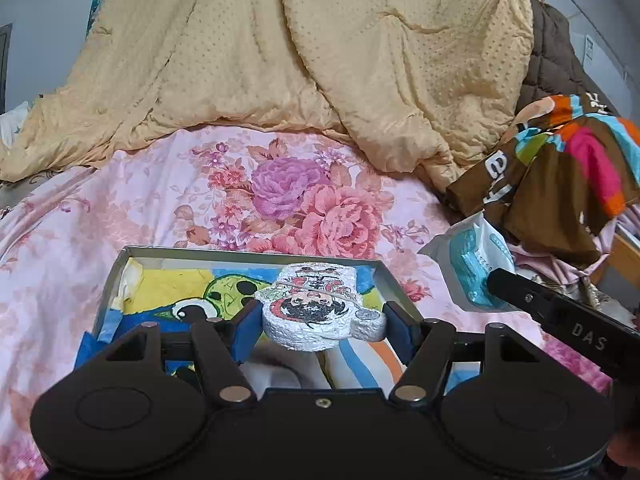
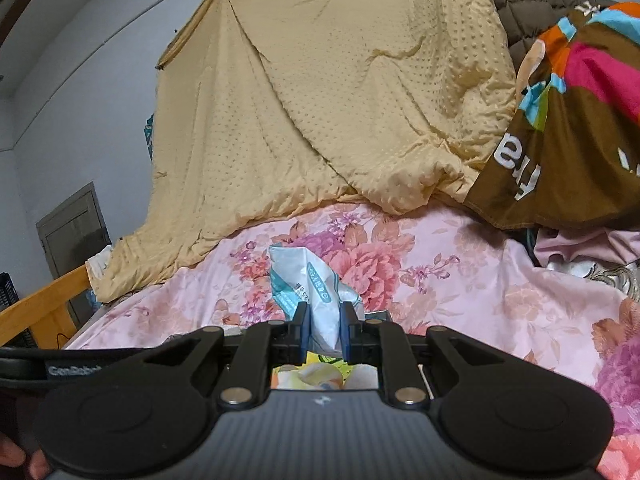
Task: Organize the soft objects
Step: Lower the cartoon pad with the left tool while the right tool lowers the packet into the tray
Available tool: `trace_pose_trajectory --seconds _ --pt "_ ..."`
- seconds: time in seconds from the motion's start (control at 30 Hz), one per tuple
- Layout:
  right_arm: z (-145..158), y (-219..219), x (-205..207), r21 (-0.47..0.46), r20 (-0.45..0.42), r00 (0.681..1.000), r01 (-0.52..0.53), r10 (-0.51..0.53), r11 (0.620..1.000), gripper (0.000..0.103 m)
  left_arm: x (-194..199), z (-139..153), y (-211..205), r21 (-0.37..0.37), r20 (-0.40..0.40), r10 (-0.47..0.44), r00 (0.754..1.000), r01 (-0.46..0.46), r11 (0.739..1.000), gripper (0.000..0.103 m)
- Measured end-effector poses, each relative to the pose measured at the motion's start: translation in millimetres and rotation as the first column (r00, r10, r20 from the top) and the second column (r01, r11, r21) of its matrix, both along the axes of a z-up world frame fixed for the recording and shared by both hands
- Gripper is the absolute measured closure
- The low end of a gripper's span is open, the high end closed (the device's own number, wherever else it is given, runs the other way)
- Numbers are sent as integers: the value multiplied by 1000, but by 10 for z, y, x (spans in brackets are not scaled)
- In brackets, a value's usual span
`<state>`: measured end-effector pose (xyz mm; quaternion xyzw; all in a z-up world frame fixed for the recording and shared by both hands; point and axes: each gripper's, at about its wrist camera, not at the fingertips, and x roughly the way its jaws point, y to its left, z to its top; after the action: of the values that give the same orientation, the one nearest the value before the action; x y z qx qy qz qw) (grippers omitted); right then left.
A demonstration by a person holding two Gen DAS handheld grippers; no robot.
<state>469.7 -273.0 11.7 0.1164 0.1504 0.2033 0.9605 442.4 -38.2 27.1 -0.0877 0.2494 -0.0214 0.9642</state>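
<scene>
Bed with pink floral sheet (image 1: 168, 200): crumpled yellow dotted quilt (image 1: 320, 60) behind the shallow grey cardboard box (image 1: 116, 276); brown multicoloured cloth (image 1: 568, 168) to its right.

wall (image 2: 80, 92): pale grey | bed rail (image 2: 44, 300): orange wood, left | cabinet door (image 2: 74, 232): grey, closed

left gripper (image 1: 322, 326): black, blue pads | right gripper (image 2: 324, 334): black, blue pads, silver pivots
</scene>
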Motion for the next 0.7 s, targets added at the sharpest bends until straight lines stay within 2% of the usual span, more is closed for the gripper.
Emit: trace_pose_trajectory --seconds 0.3,0.7 --pt "-174 102 233 -24 -104 994 -40 37 999 85 302 -195 -90 22 -48 85 995 -84 996 36" --pt "-342 125 372 -7 -206 978 -42 40 999 85 397 -438 -76 48 -107 138 985 -133 990 36"
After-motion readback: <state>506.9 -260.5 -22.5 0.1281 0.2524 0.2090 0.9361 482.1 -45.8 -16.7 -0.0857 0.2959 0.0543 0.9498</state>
